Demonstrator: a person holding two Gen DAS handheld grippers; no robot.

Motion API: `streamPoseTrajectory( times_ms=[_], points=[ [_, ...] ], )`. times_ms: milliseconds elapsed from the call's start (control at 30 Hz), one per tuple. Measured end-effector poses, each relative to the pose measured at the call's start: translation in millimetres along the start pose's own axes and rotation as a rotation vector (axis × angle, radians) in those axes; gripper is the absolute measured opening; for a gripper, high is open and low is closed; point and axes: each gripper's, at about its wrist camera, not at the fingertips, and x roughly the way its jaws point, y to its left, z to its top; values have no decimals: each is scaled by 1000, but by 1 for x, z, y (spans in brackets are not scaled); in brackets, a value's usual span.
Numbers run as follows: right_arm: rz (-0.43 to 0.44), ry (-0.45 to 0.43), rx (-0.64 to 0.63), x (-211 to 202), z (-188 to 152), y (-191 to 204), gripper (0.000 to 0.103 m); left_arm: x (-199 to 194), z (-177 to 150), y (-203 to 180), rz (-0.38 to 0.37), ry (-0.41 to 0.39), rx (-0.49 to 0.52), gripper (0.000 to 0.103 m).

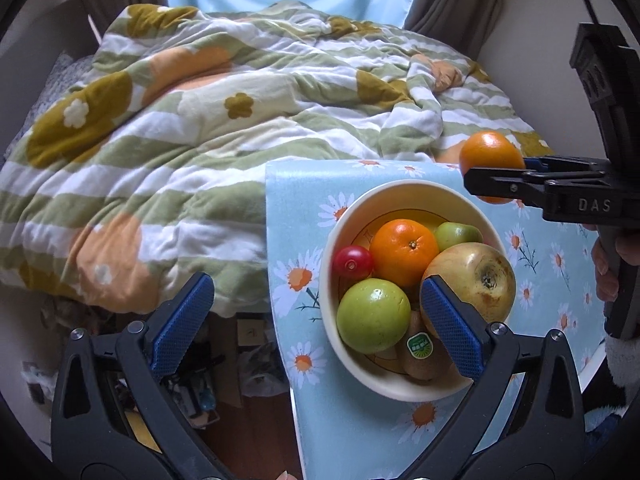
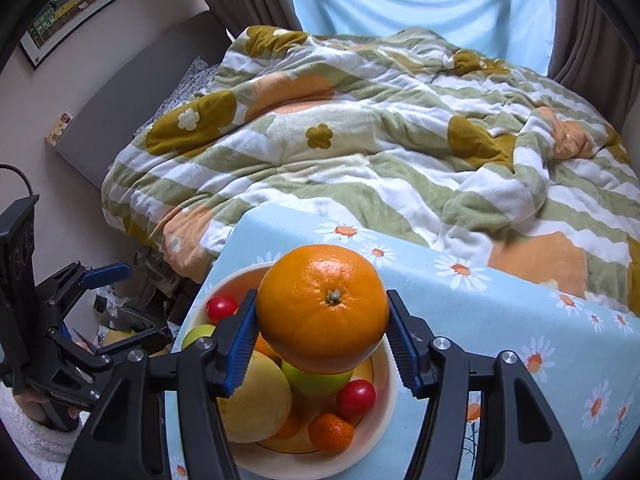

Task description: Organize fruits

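Right tongs pinching an orange, hanging above the cream bowl | left tongs standing spread wide, gripping nothing | bowl sitting on daisy-cloth counter, carrying another orange, green apple, kiwi.

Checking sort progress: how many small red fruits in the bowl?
2. One red fruit by the bowl's far-left rim, another front right, below the held orange. More may be buried.

My held orange hides part of the bowl beneath it. Inside that bowl, the kiwi lies half buried under other fruit.
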Motion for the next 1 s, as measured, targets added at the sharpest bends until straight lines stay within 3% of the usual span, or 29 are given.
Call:
streamPoseTrajectory(
  times_ms=[467,533,600,633,1000],
  points=[
    [35,140,101,49,4,1,56,1,-15,-2,18,3,39,103],
    [61,125,129,50,4,-1,63,2,-17,-4,28,2,56,103],
    [88,96,150,45,5,-3,90,1,-19,-6,45,3,70,103],
    [89,83,152,42,5,-3,93,1,-20,-7,50,4,73,103],
    [44,-17,88,-15,-11,1,94,-26,-27,-43,83,-18,68,103]
  ],
)
